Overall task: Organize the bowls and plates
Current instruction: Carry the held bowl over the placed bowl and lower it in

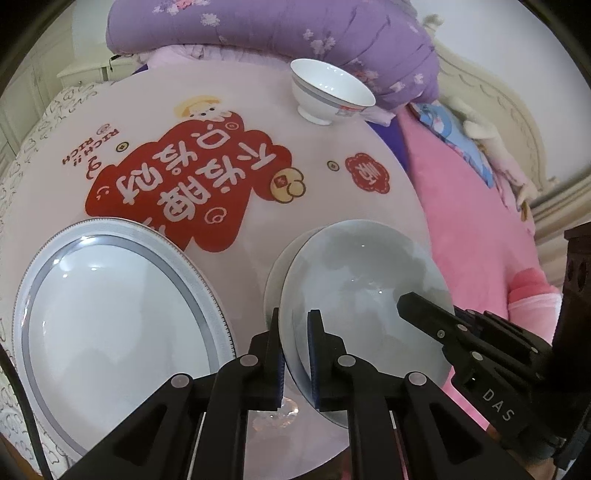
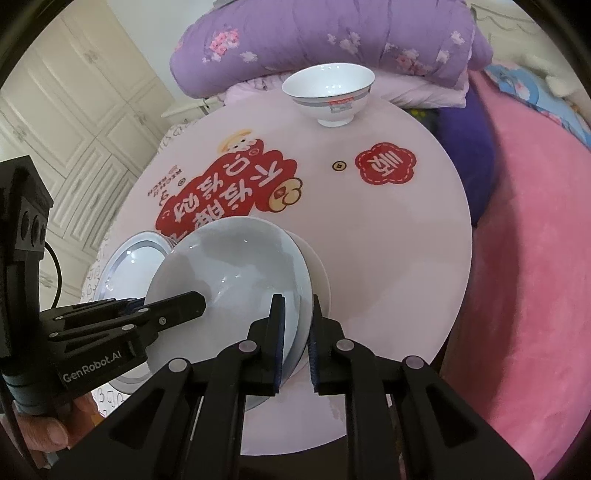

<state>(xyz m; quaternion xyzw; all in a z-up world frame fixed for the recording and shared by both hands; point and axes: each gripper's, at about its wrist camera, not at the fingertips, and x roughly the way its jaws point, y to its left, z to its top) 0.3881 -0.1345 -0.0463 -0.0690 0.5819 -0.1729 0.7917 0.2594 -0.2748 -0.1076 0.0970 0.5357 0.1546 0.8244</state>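
Observation:
A plain white plate (image 1: 362, 280) is held tilted above the round pink table (image 1: 332, 199). My left gripper (image 1: 295, 332) is shut on its left rim, and my right gripper (image 2: 297, 317) is shut on its right rim (image 2: 299, 295). The right gripper also shows in the left wrist view (image 1: 424, 314), and the left gripper in the right wrist view (image 2: 177, 306). A larger white plate with a grey band (image 1: 118, 317) lies flat on the table at the left; it also shows in the right wrist view (image 2: 136, 254). A white bowl with a grey band (image 1: 328, 92) stands upright at the table's far edge (image 2: 328, 92).
The table bears a red printed design (image 1: 177, 177). A purple quilt (image 1: 280, 33) and pink bedding (image 2: 535, 258) surround the far and right sides. White cabinets (image 2: 74, 110) stand at the left.

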